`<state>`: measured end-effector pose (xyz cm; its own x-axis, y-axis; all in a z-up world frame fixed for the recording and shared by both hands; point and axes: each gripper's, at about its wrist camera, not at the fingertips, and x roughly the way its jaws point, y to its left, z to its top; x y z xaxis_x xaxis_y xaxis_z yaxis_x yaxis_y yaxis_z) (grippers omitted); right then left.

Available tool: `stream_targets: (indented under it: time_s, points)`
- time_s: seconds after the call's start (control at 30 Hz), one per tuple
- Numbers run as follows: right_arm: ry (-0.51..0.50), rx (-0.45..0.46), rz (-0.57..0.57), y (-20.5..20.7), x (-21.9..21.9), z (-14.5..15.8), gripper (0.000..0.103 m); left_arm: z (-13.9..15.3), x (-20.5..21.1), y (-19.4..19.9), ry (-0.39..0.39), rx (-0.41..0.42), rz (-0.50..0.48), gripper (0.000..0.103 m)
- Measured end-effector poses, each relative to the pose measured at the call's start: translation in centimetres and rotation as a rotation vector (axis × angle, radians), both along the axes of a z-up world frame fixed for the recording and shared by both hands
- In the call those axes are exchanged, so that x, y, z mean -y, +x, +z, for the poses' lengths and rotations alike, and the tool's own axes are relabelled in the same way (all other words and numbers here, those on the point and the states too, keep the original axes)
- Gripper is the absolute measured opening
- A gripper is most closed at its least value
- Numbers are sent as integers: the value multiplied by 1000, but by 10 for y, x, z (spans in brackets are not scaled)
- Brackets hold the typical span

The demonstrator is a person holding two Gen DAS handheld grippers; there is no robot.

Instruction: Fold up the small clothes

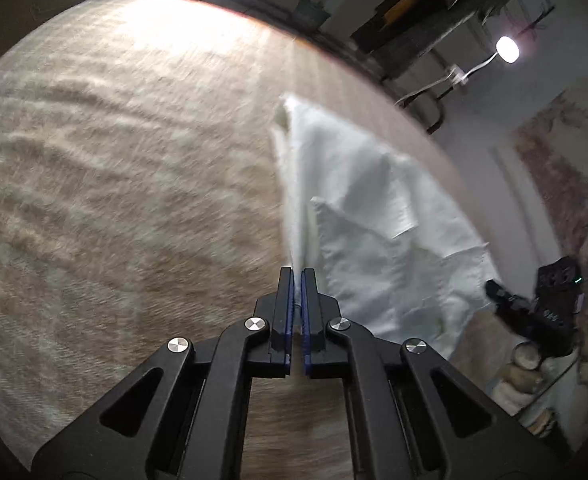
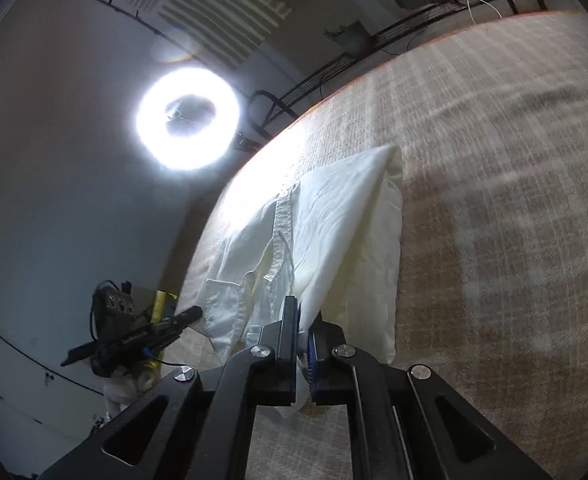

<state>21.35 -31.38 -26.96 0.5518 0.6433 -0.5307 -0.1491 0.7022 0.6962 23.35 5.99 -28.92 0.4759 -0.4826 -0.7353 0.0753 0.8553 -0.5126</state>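
A white garment with a buttoned placket lies partly folded on the beige woven table cover, close to the table's edge. In the left wrist view my left gripper is shut, pinching a raised edge of the cloth between its blue pads. The right wrist view shows the same garment, and my right gripper is shut on a fold of it, with cloth bunched between the jaws. Each view shows the other gripper as a black shape beyond the far side of the garment. Both views are a little blurred.
The beige cover stretches wide beyond the garment. The table edge runs just past the cloth. Off the table there are a bright ring light, a small lamp, a black metal rack and pale walls.
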Motion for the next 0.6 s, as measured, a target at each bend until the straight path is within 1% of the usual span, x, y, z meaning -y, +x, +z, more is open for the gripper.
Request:
stream_targets:
  time_s: [0.03, 0.1, 0.13, 0.2, 0.23, 0.27, 0.3, 0.33, 0.37, 0.43, 0.5, 0.57, 0.6]
  points:
    - [-23, -24, 2, 1, -1, -8, 1, -7, 2, 0, 23, -18, -7, 1]
    - [-114, -70, 3, 3, -5, -23, 1, -11, 4, -3, 61, -16, -22, 1]
    - [-137, -85, 8, 4, -7, -28, 1, -8, 6, -4, 81, -3, -34, 1]
    - [-199, -83, 19, 2, -9, -29, 1, 2, 4, -5, 105, 12, -50, 1]
    - [-232, -77, 29, 1, -11, -25, 6, 8, 1, -6, 106, 23, -48, 1]
    - [-275, -68, 39, 0, -13, -20, 8, 17, -2, -7, 114, 41, -43, 1]
    - [-341, -52, 53, -1, -15, -12, 14, 27, -4, -8, 126, 67, -39, 1]
    - [-385, -28, 66, -2, -16, -3, 25, 36, -5, -7, 136, 93, -44, 1]
    - [-403, -1, 72, -4, -16, 5, 29, 45, -4, -4, 151, 117, -48, 1]
    - [-409, 51, 88, -3, -16, 26, 31, 61, -2, -1, 188, 172, -55, 1]
    - [-427, 110, 84, 5, -18, 45, 31, 72, 8, 13, 210, 200, -69, 1]
    - [-425, 144, 84, 16, -24, 54, 31, 77, 23, 33, 233, 217, -75, 1]
    - [-425, 157, 84, 30, -31, 59, 29, 78, 32, 42, 254, 228, -82, 1]
